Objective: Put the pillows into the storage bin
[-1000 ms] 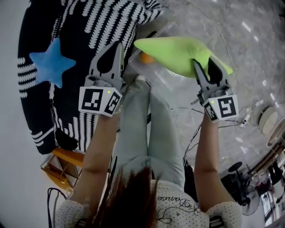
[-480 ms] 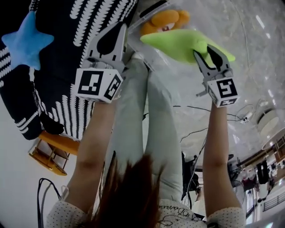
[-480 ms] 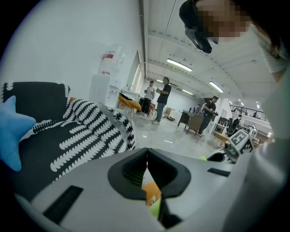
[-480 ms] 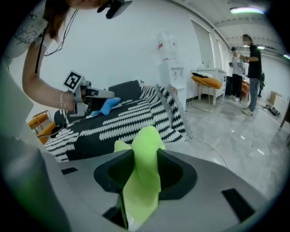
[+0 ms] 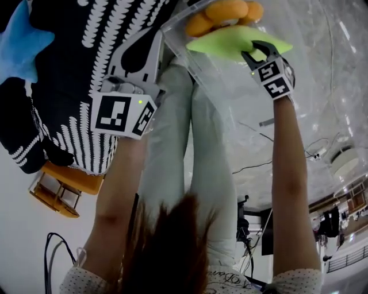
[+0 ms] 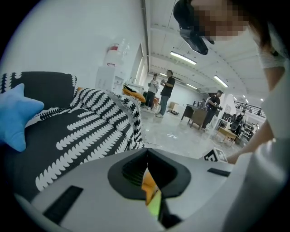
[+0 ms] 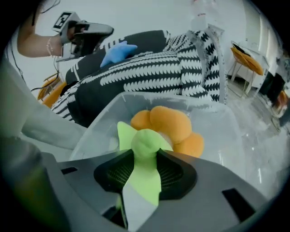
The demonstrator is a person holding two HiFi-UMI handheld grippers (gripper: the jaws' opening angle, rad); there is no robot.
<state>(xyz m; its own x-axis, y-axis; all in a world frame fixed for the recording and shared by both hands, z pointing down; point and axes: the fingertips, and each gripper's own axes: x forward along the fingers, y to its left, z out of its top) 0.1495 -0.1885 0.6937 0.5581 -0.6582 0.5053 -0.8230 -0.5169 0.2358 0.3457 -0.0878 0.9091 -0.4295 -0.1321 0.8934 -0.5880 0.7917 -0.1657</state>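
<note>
Green pillow (image 5: 230, 43) pinched by one corner in right gripper (image 5: 256, 53), jaws pressing into fabric. Pillow hangs at mouth of clear storage bin (image 5: 241, 109), right above orange pillow (image 5: 225, 12) lying inside; contact between them unclear. Left gripper (image 5: 156, 35) just beside bin, jaws pressed together, empty. Blue star pillow (image 5: 17, 46) well apart on black-and-white patterned blanket (image 5: 75, 86).

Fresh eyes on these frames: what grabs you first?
The bright green pillow, pinched in the right gripper over the clear bin, where an orange pillow already lies. Next, at the left of the head view, the black-and-white patterned sofa with a blue star pillow on it.
</note>
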